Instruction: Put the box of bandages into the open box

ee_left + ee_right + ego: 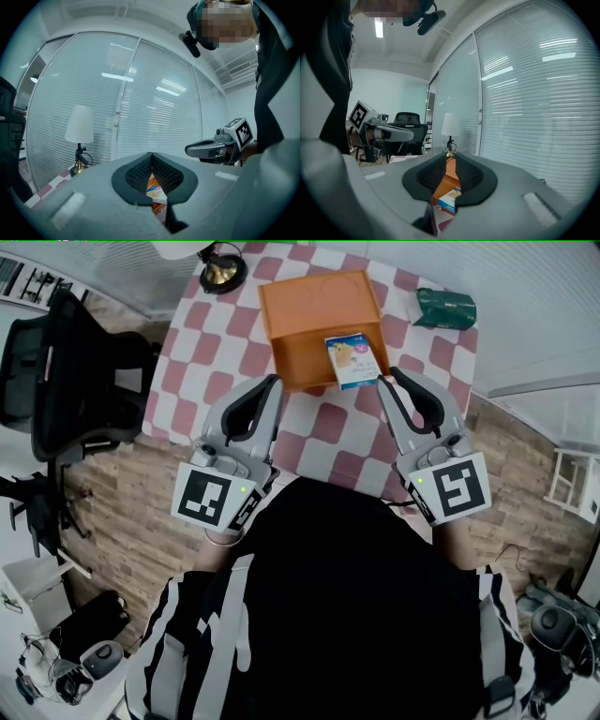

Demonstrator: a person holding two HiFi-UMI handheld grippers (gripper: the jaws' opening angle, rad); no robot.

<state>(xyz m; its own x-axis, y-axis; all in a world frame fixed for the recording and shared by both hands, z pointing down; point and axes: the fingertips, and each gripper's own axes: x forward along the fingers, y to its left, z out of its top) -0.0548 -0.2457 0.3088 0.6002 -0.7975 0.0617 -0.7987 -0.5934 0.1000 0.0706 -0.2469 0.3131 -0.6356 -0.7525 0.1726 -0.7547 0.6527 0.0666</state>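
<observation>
Since the box of bandages already lies in the near right corner of the open box, I judge it light, thin cardboard that dents easily, best pinched across its narrow sides. My left gripper is pinched together and empty. My right gripper is narrow, its jaws closing on nothing.

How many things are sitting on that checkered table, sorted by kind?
Orange open box: 1
Box of bandages: 1
Green pouch: 1
Table lamp: 1
Total: 4
</observation>
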